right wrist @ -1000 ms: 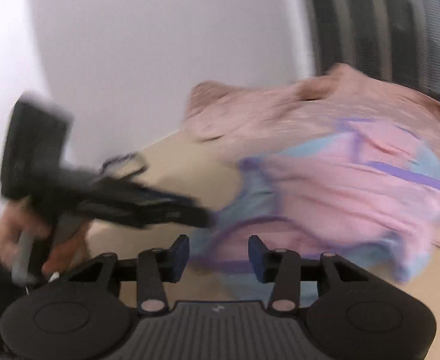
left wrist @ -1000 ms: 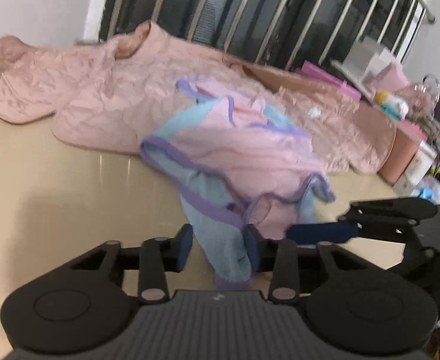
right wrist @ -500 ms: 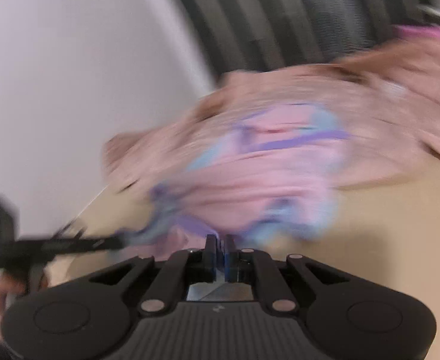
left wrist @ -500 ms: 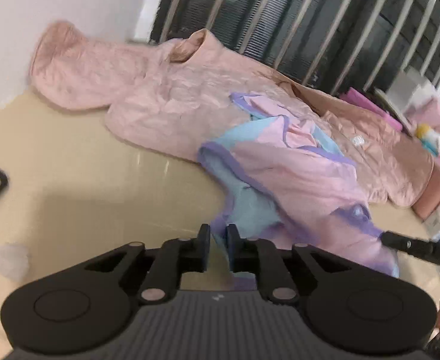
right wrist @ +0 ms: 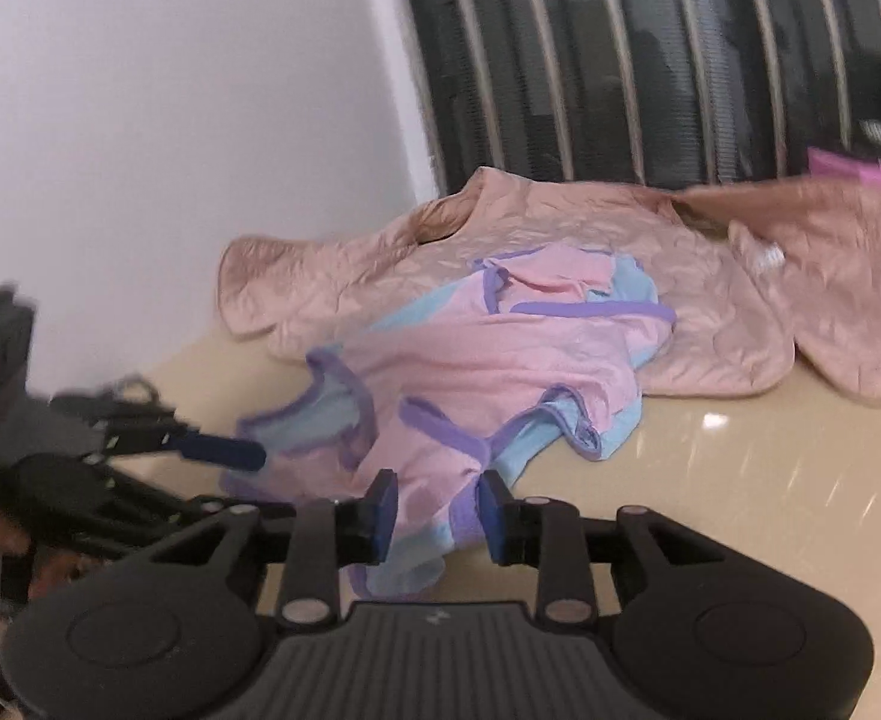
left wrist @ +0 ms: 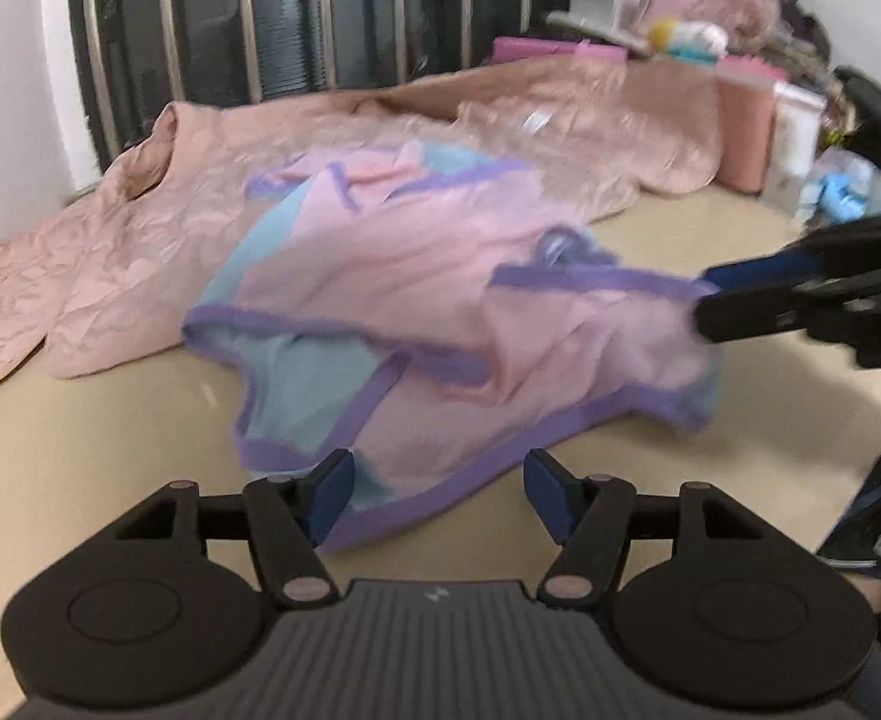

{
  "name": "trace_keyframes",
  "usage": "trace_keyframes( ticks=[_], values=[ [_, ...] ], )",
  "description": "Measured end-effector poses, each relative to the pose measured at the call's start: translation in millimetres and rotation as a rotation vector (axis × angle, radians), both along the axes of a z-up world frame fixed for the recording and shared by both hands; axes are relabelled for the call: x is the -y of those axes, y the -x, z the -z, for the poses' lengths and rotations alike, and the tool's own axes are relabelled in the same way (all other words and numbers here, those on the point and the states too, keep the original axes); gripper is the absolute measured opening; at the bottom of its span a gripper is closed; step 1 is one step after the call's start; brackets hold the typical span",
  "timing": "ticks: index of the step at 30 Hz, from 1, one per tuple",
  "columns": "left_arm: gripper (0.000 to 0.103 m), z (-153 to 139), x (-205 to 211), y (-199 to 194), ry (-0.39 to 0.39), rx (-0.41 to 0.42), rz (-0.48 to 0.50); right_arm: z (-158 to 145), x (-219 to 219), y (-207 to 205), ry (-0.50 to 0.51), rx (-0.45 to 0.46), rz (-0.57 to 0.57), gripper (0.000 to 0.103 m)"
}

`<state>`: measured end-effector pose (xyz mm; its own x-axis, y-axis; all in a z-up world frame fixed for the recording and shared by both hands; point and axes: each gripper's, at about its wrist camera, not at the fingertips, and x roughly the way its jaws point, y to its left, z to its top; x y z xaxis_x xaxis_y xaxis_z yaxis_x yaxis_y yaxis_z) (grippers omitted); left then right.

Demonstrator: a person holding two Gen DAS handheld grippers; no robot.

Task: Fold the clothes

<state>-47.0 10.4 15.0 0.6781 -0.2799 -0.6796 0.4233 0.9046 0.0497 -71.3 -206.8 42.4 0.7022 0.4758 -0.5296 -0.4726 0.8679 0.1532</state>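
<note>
I hold one tool in each hand over a beige tabletop [left wrist: 80, 450].

Item one: the pink garment [left wrist: 416, 276] with light blue panels and purple trim lies crumpled near the front of the tabletop. Its far part rests on a larger, quilted salmon-pink garment [left wrist: 140, 228], which is spread flat toward the barred window [left wrist: 296, 18] behind.

Item two: my left tool [left wrist: 437, 495] stands with its jaws apart and opening. The near purple-trimmed hem of the pink garment lies between and just ahead of the blue pads [left wrist: 329, 489]. The pads do not press on the cloth.

Item three: my right tool [right wrist: 437, 516] has its jaws partly apart and opening. A fold of pink and purple cloth sits between the pads [right wrist: 386, 510]. From the right wrist view the pads look clear of the fabric. The left wrist view shows the same tool at the garment's right edge, but it is blurred there, so contact at the tips is uncertain.

Item four: clutter stands at the far right end of the tabletop, including a pink container [left wrist: 743, 132] and several bags and boxes [left wrist: 794, 138] that I cannot identify. A white wall [right wrist: 170, 120] closes the left side.
</note>
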Motion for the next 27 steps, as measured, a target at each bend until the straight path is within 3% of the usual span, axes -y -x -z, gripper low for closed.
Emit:
trace_keyframes(
  ticks=[5,8,11,13,15,17,20,23,27],
  values=[
    [0.05,0.1,-19.2,-1.6,0.087,-0.022,-0.008,-8.0,-3.9,10.5,0.11,0.043,0.104,0.029],
    [0.05,-0.4,-23.1,-3.5,0.104,-0.033,-0.008,-8.9,-21.7,23.8,0.126,0.094,0.004,0.032],
    [0.05,-1.6,-29.7,-2.2,0.124,-0.034,-0.031,8.4,-45.5,18.9,0.159,0.032,-0.101,0.031],
    [0.051,-3.2,-34.5,-0.1,0.145,-0.037,-0.041,21.0,-53.6,14.8,0.239,0.016,-0.071,0.031],
    [0.054,-5.3,-29.9,5.3,0.12,-0.027,-0.029,26.5,-52.3,11.7,0.257,0.022,-0.031,0.031],
    [0.063,-5.7,-17.1,12.6,0.063,-0.009,0.001,31.1,-50.0,8.8,0.268,0.031,0.008,0.018],
    [0.066,-1.6,3.8,22.9,0.005,0.029,0.045,35.2,-51.3,9.7,0.274,0.055,0.05,0.006],
    [0.066,4.3,17.0,22.0,-0.037,0.05,0.019,30.2,-45.6,7.2,0.188,0.069,0.086,0.003],
    [0.066,5.7,28.9,18.3,-0.076,0.099,-0.028,-0.1,-31.4,25.9,0.055,0.137,0.074,0.002]
  ],
)
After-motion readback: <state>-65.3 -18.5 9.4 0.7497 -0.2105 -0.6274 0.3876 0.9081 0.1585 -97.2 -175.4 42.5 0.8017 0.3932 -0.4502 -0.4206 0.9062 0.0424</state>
